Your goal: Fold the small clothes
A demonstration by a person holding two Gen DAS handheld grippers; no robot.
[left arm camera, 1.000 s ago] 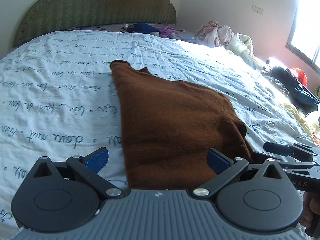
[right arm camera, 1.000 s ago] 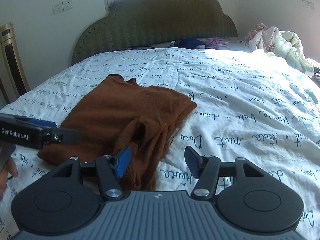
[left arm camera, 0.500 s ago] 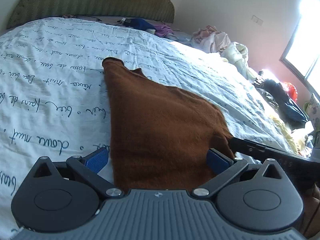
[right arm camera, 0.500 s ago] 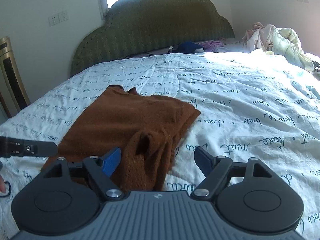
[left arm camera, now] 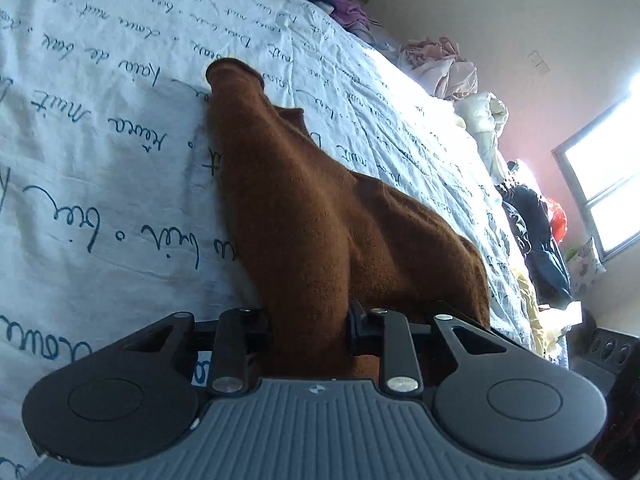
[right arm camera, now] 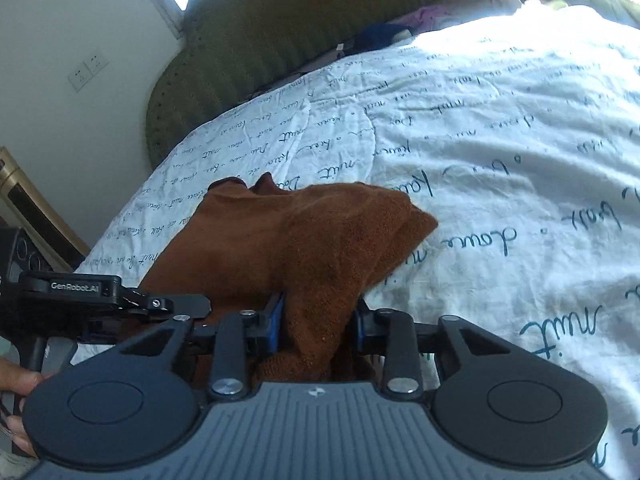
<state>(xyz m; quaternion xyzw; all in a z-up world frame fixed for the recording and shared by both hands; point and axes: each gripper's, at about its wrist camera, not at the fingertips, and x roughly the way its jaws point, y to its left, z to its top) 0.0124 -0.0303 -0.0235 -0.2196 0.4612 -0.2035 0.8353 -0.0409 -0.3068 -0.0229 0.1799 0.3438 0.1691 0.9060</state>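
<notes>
Left wrist view: near hem of brown garment (left arm camera: 320, 216) gripped at both corners, fold step being started.
Garment is spread on the bed (left arm camera: 100, 160), collar end toward the green headboard (right arm camera: 280, 40). Left gripper (left arm camera: 310, 330) and right gripper (right arm camera: 318, 326) have just been closing; fingers are now narrow, pinched on bunched cloth. Next, both corners likely need lifting together and carrying toward the headboard, kept level.
</notes>
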